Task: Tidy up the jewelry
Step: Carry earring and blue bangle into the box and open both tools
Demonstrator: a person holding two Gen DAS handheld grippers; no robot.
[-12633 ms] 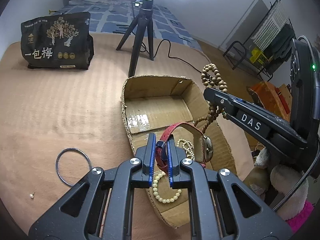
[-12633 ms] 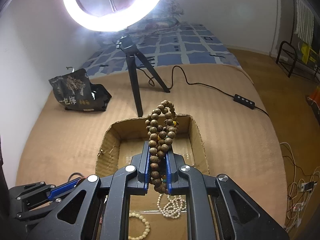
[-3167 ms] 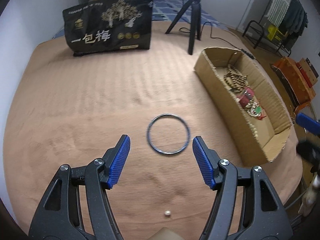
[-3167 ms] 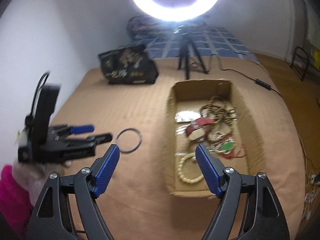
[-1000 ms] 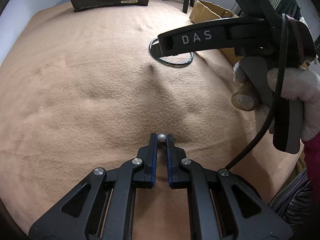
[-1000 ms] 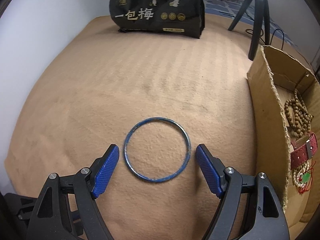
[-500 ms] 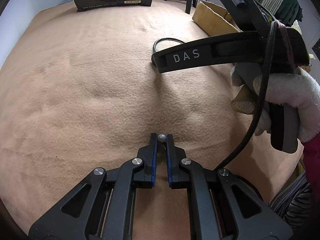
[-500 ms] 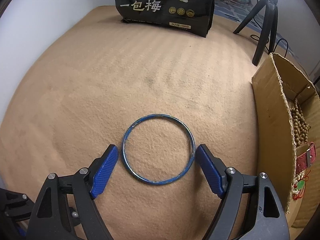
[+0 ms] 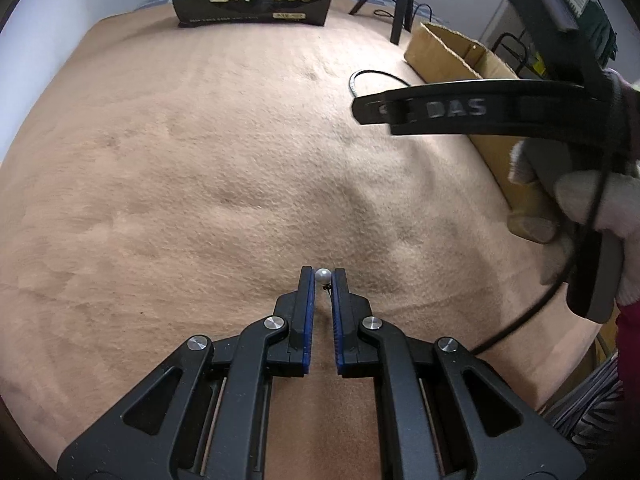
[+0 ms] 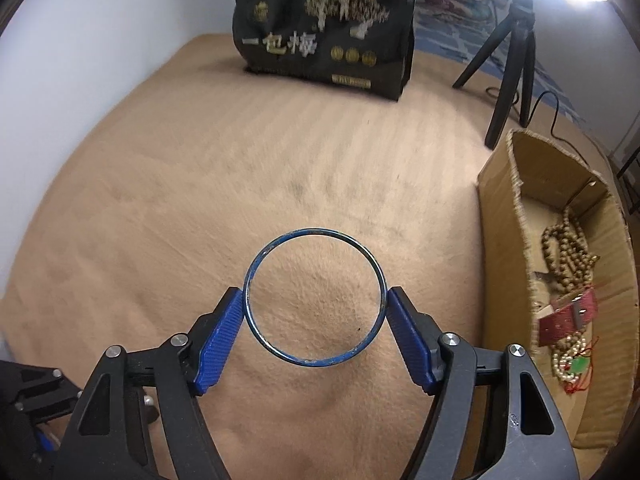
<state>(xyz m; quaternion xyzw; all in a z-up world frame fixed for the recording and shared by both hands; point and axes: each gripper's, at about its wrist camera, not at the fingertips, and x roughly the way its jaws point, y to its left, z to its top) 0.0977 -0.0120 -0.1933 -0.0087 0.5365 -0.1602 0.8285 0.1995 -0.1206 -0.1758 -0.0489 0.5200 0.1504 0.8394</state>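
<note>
Right tool [image 10: 315,312], wide apart half a second ago, now closed onto blue bangle [image 10: 315,298] left of cardboard box [image 10: 506,216], left tool [image 9: 323,280] still pinching pearl earring [image 9: 322,275] well short of the box, tan blanket [image 9: 200,160], black snack bag [image 10: 324,50], tripod [image 10: 510,60] behind the box

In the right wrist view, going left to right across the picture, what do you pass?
Left gripper at the bottom corner → blue bangle between the right gripper's pads → black tripod → cardboard box with wooden beads and a red strap inside.
</note>
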